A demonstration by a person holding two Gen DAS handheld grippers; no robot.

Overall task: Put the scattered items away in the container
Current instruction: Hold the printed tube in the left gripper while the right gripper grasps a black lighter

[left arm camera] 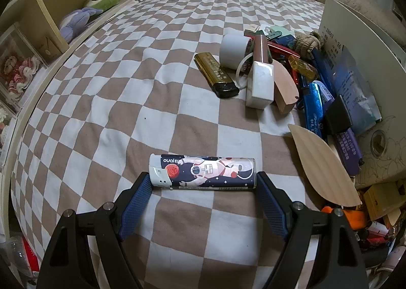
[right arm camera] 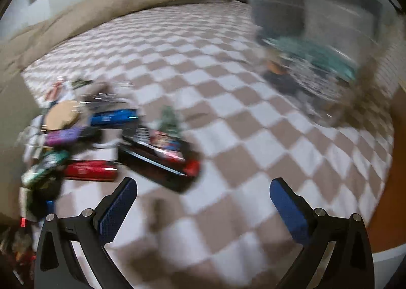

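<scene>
My left tongs [left arm camera: 204, 182] gripped a lighter [left arm camera: 203, 173] endwise at lower centre; the pile [left arm camera: 291, 73] still crowded the bed's right. My right tongs [right arm camera: 203, 195] gaped empty; the container [right arm camera: 317, 43] blurred upper right.

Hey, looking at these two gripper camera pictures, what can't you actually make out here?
- Right wrist view: the clear container and what lies in it, smeared by motion blur.
- Right wrist view: the pile of small items, too blurred to name singly.
- Left wrist view: whether the left gripper pads press the astronaut-print lighter ends or only flank them.
- Left wrist view: things at the lower right, cut off by the edge.
</scene>
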